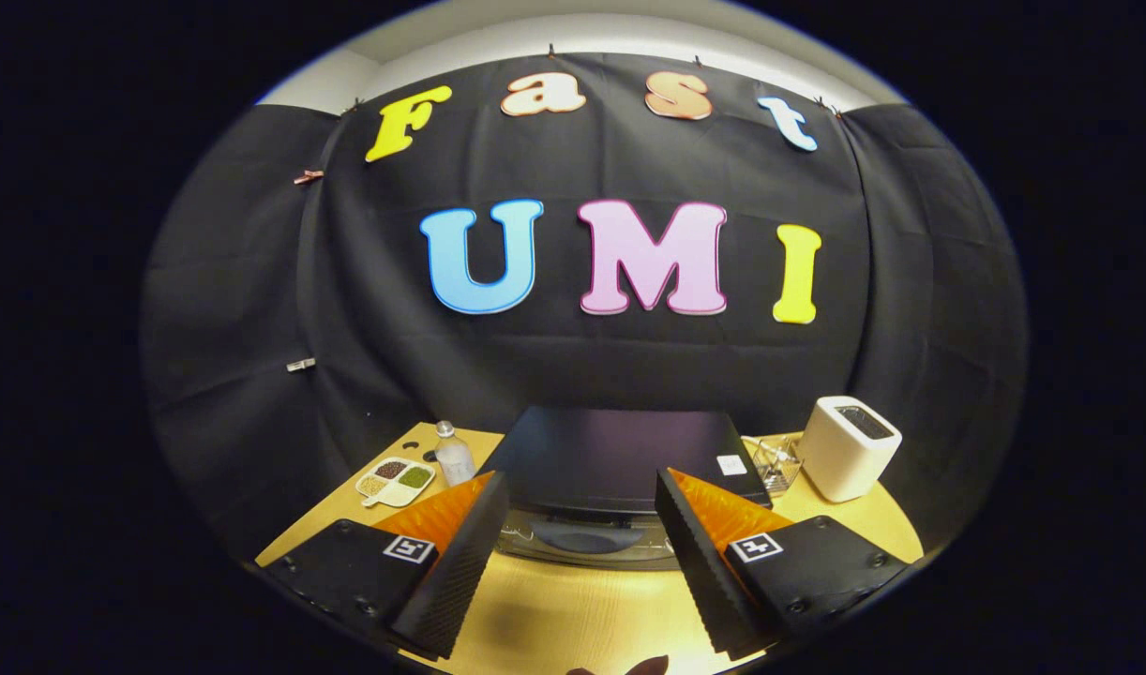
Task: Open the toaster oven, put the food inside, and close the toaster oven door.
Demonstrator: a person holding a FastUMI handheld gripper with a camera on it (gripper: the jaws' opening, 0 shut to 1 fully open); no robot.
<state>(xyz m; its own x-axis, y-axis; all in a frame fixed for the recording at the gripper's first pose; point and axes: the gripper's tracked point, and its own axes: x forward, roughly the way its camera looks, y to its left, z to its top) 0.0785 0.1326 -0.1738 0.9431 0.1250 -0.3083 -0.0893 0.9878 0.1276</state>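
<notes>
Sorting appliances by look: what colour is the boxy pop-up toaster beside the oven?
Cream-white boxy pop-up toaster with a dark top slot, clearest in the gripper view, beyond the open claw.

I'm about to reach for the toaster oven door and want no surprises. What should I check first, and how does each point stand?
1. Tool open and empty: ok, fingers spread with nothing between them.
2. Toaster oven straight ahead: ok, just beyond the fingers.
3. Door closed: ok, its glass front faces the tool.
4. Door handle located: cannot tell.
5. Path clear: ok, bare table between the fingers; bottle and divided dish stand off to one side, white toaster and clear box to the other.
6. Food located: cannot tell.
</notes>
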